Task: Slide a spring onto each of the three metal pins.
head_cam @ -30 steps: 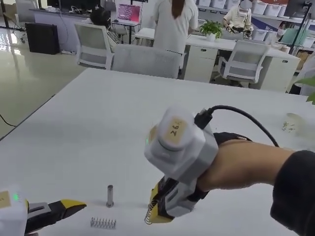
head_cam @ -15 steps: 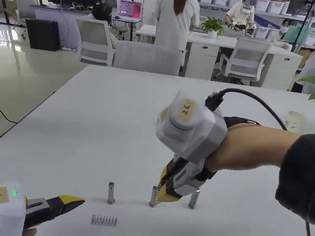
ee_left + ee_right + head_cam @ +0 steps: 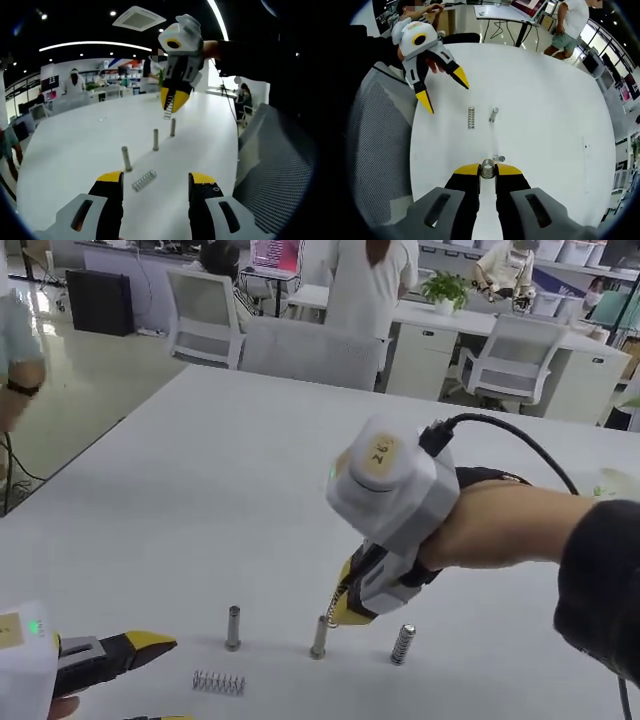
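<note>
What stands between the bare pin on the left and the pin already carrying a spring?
In the head view, the middle pin, bare, stands between them; the right gripper holds a spring close to its top.

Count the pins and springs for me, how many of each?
Pins: 3 (left, middle, right).
Springs: 3 (one on the right pin, one in the right gripper, one lying on the table).
Total: 6.

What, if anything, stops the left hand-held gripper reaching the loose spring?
Probably nothing. The left hand-held gripper is open, the spring lies flat on bare table just ahead of its jaws, and the nearest pin stands beyond it.
</note>
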A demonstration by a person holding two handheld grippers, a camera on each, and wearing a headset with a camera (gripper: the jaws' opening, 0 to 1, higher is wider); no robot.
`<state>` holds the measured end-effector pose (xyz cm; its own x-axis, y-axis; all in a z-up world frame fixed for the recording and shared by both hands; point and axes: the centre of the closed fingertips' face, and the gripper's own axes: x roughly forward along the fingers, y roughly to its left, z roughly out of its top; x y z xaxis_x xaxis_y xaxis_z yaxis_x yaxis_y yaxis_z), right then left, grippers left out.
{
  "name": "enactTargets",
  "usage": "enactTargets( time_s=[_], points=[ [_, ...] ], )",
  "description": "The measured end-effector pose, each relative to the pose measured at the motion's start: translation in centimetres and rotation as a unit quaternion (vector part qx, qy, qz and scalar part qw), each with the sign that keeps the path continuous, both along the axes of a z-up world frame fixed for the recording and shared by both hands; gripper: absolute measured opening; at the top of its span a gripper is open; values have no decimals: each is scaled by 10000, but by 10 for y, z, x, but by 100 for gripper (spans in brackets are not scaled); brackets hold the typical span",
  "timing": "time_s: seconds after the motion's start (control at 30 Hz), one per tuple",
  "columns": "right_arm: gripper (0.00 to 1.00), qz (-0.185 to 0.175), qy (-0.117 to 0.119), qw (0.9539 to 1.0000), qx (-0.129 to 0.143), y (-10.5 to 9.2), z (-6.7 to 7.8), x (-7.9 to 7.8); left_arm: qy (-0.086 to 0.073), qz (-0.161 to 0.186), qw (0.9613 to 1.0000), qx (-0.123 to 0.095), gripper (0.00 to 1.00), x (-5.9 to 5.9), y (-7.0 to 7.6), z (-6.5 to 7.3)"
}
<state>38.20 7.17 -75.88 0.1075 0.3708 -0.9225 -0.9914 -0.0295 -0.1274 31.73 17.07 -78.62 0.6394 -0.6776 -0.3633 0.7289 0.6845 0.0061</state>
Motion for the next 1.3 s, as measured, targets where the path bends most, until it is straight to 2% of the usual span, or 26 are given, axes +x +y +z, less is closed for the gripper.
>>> enactTargets(
  time_s=[0.23, 0.53, 1.3],
  points=[
    [8, -3, -65, 10000, -67, 2, -8, 12, 15, 32, 10000, 5, 46, 1, 2, -1],
    [8, -40, -38, 10000, -73, 3, -17, 22, 30, 55, 10000, -3, 46, 1, 3, -2],
    [8, -109, 142, 9998, -84, 6, -35, 26, 118, 31, 9999, 25, 45, -1, 3, -6]
  ],
)
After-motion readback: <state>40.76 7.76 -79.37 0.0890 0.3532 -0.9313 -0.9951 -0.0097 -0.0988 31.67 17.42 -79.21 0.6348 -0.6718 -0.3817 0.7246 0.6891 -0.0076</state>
